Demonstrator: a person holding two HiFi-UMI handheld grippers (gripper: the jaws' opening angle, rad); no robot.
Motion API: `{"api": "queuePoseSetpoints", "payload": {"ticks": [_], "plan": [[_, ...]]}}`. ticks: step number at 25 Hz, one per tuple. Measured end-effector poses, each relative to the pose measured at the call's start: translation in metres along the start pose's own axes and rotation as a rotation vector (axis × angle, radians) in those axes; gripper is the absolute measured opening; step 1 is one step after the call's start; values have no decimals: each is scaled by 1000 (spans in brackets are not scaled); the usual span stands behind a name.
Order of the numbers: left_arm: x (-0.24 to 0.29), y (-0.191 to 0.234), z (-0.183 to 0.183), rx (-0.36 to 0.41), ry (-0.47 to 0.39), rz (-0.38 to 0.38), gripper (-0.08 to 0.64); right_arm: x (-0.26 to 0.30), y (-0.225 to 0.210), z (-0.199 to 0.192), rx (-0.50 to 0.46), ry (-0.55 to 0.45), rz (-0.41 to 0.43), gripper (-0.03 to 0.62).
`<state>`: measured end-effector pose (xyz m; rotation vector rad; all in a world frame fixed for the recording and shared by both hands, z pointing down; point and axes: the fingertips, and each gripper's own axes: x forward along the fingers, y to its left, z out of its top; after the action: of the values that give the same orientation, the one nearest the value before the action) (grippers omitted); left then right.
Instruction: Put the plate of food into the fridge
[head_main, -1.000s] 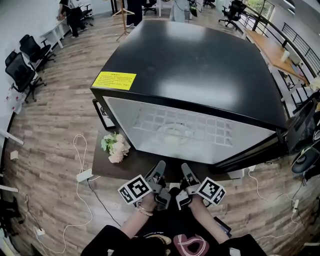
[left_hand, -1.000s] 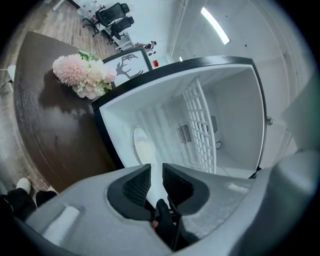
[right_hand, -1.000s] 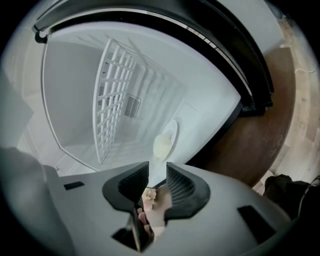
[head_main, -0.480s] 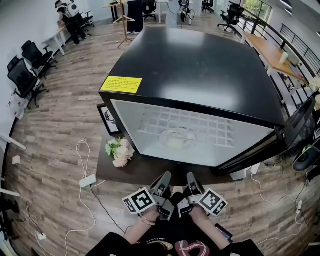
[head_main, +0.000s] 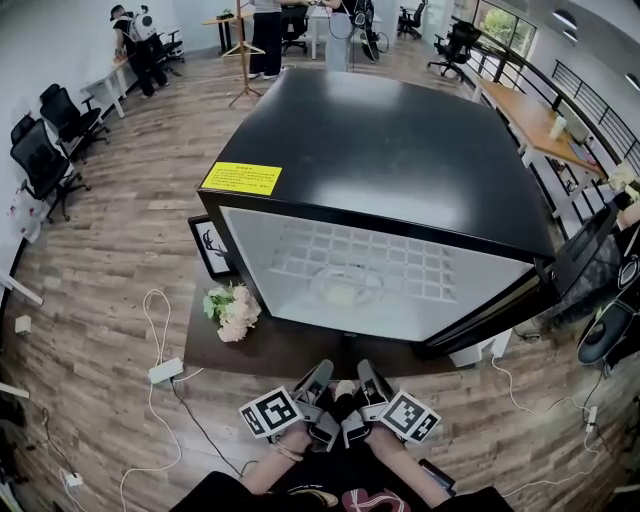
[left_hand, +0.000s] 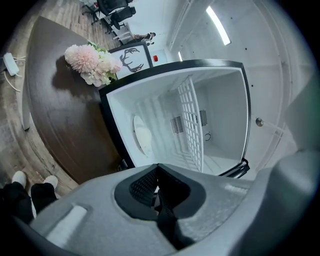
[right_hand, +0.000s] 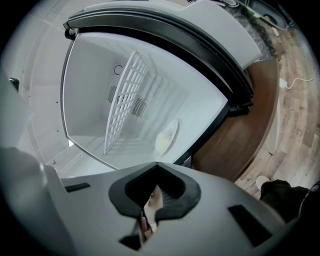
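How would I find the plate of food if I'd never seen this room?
Look for the big black fridge standing open on the dark wooden table. Inside its white box, under the wire shelf, lies the plate: the only round thing in there.

Left tool (head_main: 322, 368), right tool (head_main: 364, 366): grey moulded shells, black ribbed pads (left_hand: 145, 185). Each carries a cube (head_main: 272, 412) with black-and-white square markers. Wearer: dark top (head_main: 225, 492) with pink-red print (head_main: 368, 498), thin wrist band (head_main: 291, 451), dark trousers (left_hand: 15, 206), white shoes (left_hand: 19, 177).
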<state>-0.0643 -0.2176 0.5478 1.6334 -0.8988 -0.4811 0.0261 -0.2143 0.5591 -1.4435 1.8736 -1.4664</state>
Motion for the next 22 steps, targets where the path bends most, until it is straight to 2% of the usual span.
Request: {"api": "queuePoseSetpoints", "payload": {"ticks": [5, 22], "plan": [[-3, 7, -2, -16, 15, 31, 8, 0, 9, -3, -17, 0, 36, 6], [-9, 2, 0, -12, -4, 0, 8, -6, 9, -8, -10, -4, 32, 6]]}}
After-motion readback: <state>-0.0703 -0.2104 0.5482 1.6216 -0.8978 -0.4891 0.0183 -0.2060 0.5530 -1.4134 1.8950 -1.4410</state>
